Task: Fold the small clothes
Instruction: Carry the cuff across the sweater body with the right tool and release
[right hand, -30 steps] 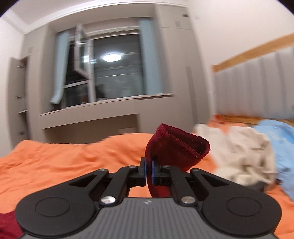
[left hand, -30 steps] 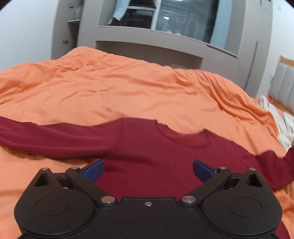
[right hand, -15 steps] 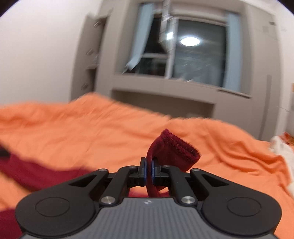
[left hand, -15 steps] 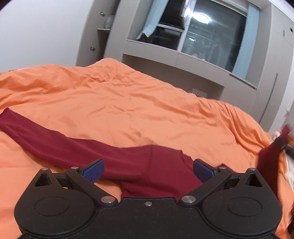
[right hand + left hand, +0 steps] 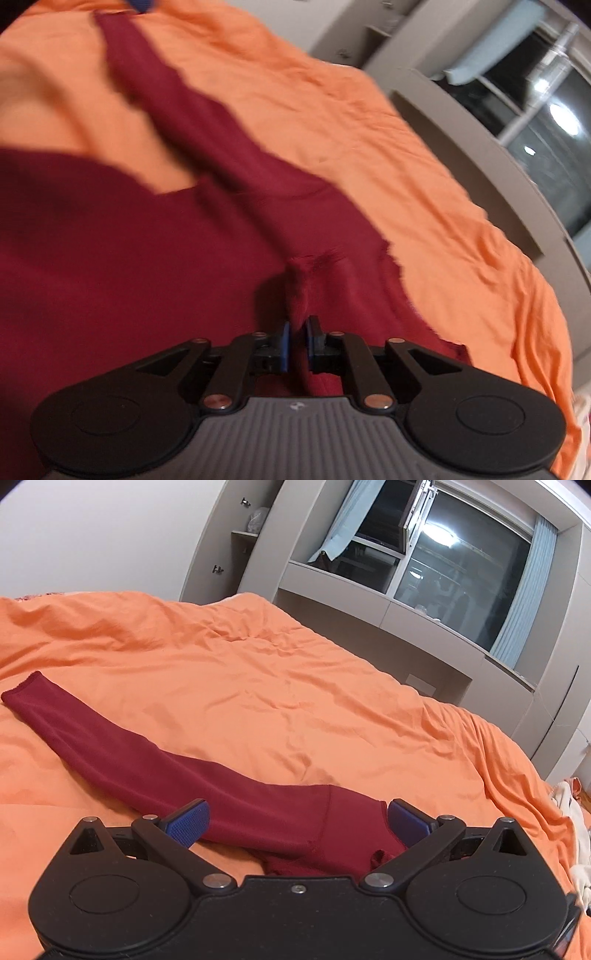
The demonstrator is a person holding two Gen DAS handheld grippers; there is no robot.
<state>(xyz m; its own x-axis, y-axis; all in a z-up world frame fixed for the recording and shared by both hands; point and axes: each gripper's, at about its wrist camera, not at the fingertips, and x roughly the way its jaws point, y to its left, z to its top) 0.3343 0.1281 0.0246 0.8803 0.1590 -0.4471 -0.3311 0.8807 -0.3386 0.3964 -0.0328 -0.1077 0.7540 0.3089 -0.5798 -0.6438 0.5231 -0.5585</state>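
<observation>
A dark red long-sleeved shirt [image 5: 236, 786] lies on the orange bedspread [image 5: 258, 686]. In the left wrist view one sleeve stretches out to the left, its cuff [image 5: 22, 694] flat on the bed. My left gripper [image 5: 295, 821] is open and hovers over the shoulder end of that sleeve. In the right wrist view my right gripper [image 5: 296, 345] is shut on the other sleeve's cuff [image 5: 297, 291] and holds it low over the shirt's body [image 5: 129, 240]. The same outstretched sleeve [image 5: 155, 85] runs to the upper left.
Grey built-in cabinets and a dark window [image 5: 461, 576] stand beyond the bed's far edge. A pile of white clothes [image 5: 569, 805] lies at the bed's right edge. The bedspread is wrinkled, bare orange beyond the shirt [image 5: 424, 166].
My right gripper has carried the cuff leftward and down, from raised in the air to low over the shirt's body. My left gripper has swung left along the outstretched sleeve, still open.
</observation>
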